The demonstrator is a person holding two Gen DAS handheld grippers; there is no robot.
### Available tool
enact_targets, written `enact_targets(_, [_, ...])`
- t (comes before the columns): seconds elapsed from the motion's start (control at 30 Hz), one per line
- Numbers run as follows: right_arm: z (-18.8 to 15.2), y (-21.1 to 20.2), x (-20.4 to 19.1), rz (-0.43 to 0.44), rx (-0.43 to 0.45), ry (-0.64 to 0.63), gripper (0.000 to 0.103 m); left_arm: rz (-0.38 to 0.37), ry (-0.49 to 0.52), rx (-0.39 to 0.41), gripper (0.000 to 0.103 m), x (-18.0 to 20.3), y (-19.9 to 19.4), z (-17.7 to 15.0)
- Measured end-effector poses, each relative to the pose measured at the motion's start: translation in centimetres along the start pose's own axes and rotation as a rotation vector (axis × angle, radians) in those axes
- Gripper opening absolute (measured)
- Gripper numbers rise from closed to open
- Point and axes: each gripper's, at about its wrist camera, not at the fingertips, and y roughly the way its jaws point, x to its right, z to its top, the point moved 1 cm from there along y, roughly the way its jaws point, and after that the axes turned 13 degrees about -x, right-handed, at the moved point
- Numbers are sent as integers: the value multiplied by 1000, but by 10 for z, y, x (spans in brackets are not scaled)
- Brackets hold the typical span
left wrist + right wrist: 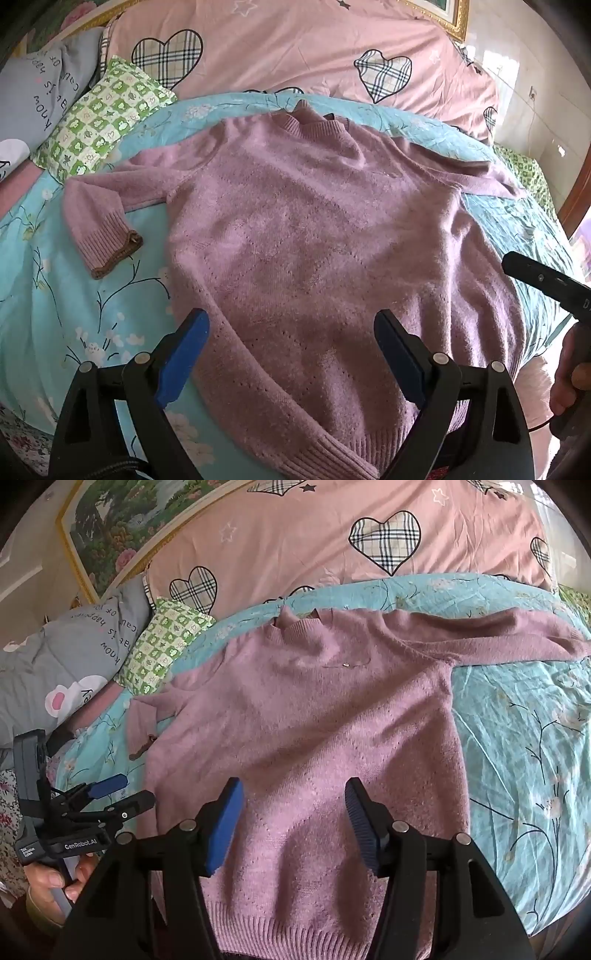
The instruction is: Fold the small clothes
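The left gripper (291, 354) was held with its blue-padded jaws spread wide, nothing between them, above the lower part of a mauve knitted sweater (314, 236). The right gripper (293, 823) was likewise seen spread apart and gripping nothing, poised over the sweater's lower middle, just above the ribbed hem (295, 926). In the right wrist view the left gripper was also caught at the lower left of the frame, held in a hand (55, 882); the words "GenRobot.AI" were printed on its body.

The sweater was laid flat, front up, in the centre of both frames, its neckline (306, 122) toward the top. One sleeve (99, 218) was bent at the left of the left wrist view, its brown-edged cuff lying on the sheet; the other sleeve (517, 638) was stretched toward the upper right of the right wrist view.

A turquoise floral bedsheet (524, 746) was spread beneath the garment. A pink quilt with plaid hearts (332, 535) was piled across the top, a green checked pillow (103, 114) was set at the upper left, and a grey quilt (74, 646) with partly legible print, "know" among it, was seen beside that. A gilt-framed landscape picture (110, 520) was hung on the wall at the upper left.
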Motion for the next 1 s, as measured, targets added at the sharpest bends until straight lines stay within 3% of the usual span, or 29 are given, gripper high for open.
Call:
enact_targets(0.47, [-1, 4, 4, 8, -2, 25, 60, 1, -1, 1, 92, -1, 1, 1])
enact_targets(0.7, [-4, 2, 10, 34, 4, 61, 60, -38, -18, 3, 92, -4, 2, 0])
enact_targets(1.0, [-5, 5, 19, -1, 11, 55, 60, -45, -18, -21, 92, 0, 10, 4])
